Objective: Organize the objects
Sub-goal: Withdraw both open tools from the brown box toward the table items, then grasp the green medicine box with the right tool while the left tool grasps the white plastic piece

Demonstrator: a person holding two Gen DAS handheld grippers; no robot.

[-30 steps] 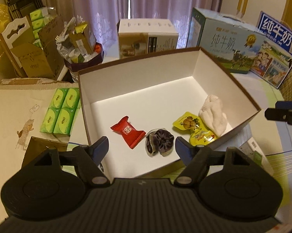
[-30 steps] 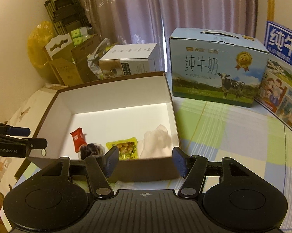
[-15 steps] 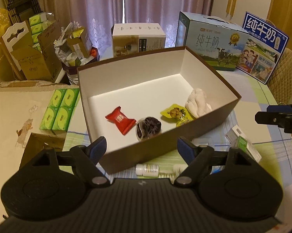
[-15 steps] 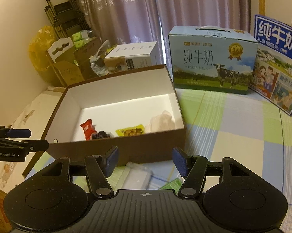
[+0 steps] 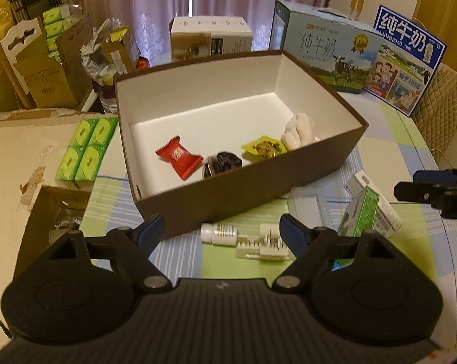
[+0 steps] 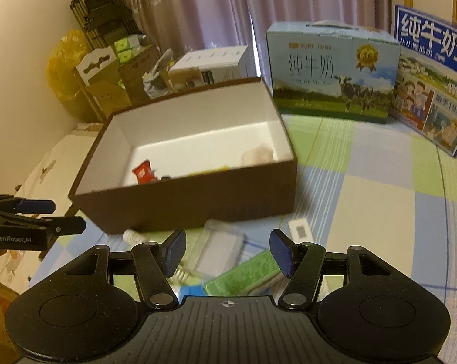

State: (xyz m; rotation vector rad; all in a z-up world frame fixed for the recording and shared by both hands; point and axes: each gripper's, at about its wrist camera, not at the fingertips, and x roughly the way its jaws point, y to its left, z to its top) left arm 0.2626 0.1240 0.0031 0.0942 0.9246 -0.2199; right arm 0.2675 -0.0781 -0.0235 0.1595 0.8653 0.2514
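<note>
A brown box (image 5: 243, 200) with white inside walls holds a red candy (image 5: 178, 157), a dark packet (image 5: 222, 165), a yellow packet (image 5: 263, 147) and a white bundle (image 5: 298, 132). On the checked cloth in front of it lie a small white bottle (image 5: 218, 233), a blister pack (image 5: 265, 244), a clear case (image 5: 309, 212) and a green-white carton (image 5: 369, 212). My left gripper (image 5: 221, 226) hovers above the bottle; its jaws are opening and hold nothing. My right gripper (image 6: 228, 239) stands open and empty over the clear case (image 6: 219, 251) and green carton (image 6: 243, 276).
Two milk cartons (image 5: 325, 45) (image 5: 407, 57) and a white box (image 5: 210, 39) stand behind the brown box. Green tissue packs (image 5: 84, 154) lie to its left, near cardboard boxes. A small white card (image 6: 301, 230) lies on the cloth. A padded chair (image 5: 444, 103) is at the right.
Both grippers have drawn back from the box, so the bottle, blister pack, case and carton in front of it came into view. The left jaws stand wider apart.
</note>
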